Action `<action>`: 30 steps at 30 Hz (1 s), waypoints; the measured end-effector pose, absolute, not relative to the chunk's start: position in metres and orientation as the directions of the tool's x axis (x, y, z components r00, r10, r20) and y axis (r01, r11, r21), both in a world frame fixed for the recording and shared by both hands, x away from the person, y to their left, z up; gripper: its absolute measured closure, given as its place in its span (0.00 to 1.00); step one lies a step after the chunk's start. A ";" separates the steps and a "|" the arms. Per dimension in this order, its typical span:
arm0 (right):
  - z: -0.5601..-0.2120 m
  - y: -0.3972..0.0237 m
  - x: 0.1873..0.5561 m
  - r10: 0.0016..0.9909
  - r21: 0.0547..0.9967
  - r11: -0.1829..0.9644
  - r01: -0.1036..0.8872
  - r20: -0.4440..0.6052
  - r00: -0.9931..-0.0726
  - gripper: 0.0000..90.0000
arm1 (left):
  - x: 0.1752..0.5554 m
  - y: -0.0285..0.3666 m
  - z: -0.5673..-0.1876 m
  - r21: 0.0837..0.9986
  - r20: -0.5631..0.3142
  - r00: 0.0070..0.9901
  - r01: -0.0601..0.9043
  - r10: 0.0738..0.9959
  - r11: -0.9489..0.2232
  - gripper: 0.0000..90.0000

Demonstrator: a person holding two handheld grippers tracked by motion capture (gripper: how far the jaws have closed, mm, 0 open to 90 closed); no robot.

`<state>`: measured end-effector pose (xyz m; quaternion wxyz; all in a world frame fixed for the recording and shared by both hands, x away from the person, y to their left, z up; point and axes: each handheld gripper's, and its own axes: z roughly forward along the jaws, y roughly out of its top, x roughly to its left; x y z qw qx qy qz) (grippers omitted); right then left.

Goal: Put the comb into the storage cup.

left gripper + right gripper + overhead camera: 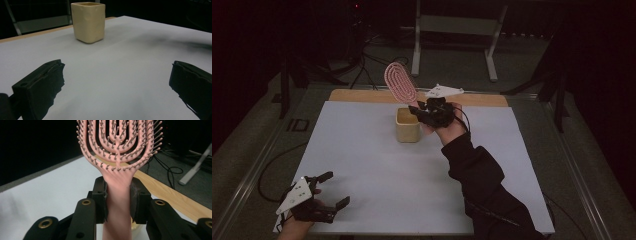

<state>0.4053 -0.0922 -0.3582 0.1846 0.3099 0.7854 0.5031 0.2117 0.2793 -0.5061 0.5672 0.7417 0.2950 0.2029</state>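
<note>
Your right gripper has its jaws clenched on the handle of the pink hairbrush, and in the right gripper view you can see both black pads pressing that handle from either side, just below the point where it widens into the bristled head. The brush stands nearly upright, tipped a little away from you and to the left, so its oval head rises above and slightly behind the cream cup. Your gripper sits just to the right of the cup, at about the height of its rim, and the lower end of the handle runs down past the pads; whether it touches the cup's rim you cannot tell from these pictures. The cup itself stands upright on the white sheet that covers the counter, toward the far side of it, with a strip of bare wood showing just behind it. Your left gripper rests well apart from the cup, at the near left corner of the sheet, its jaws released and spread wide with nothing between them. In the left gripper view those two jaws frame bare white sheet, and the cup stands farther off, a little left of centre.
</note>
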 end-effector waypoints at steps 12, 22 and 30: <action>-0.360 -0.085 0.420 0.674 0.930 0.236 0.283 0.053 -0.737 0.78 | 0.211 0.280 -0.506 0.962 -0.032 0.742 0.204 0.670 -0.180 0.00; -0.359 -0.075 0.435 0.692 0.943 0.215 0.255 0.038 -0.721 0.78 | 0.211 0.280 -0.506 0.962 -0.038 0.741 0.207 0.670 -0.175 0.00; -0.360 -0.067 0.447 0.678 0.953 0.187 0.236 0.049 -0.733 0.78 | 0.211 0.281 -0.506 0.963 -0.040 0.742 0.208 0.670 -0.172 0.00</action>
